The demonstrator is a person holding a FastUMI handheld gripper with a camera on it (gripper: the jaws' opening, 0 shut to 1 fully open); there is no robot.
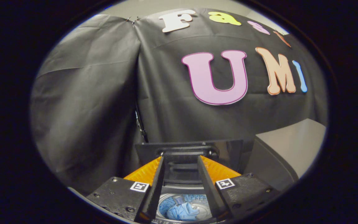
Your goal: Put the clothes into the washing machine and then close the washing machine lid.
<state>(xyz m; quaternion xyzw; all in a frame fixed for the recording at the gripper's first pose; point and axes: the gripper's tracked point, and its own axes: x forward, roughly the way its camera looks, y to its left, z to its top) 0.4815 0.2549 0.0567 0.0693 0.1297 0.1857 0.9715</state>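
The washing machine's dark lid (228, 155) stands raised just ahead of me, its inner face toward the camera. My gripper (180, 159) reaches up to the lid's upper edge. Both fingers sit against the sides of the ribbed handle (183, 169) in the lid's middle and are closed on it. Below and between the fingers the round metal drum (204, 212) lies uncovered. A crumpled light-blue garment (182, 212) lies inside it, with a darker blue patterned cloth (166, 206) beside it.
A grey slab-like surface (291, 149) rises to the right of the lid. The black cloth wall (104, 109) hangs close behind the machine, with a fold and a dark cable (141, 124) left of the lid.
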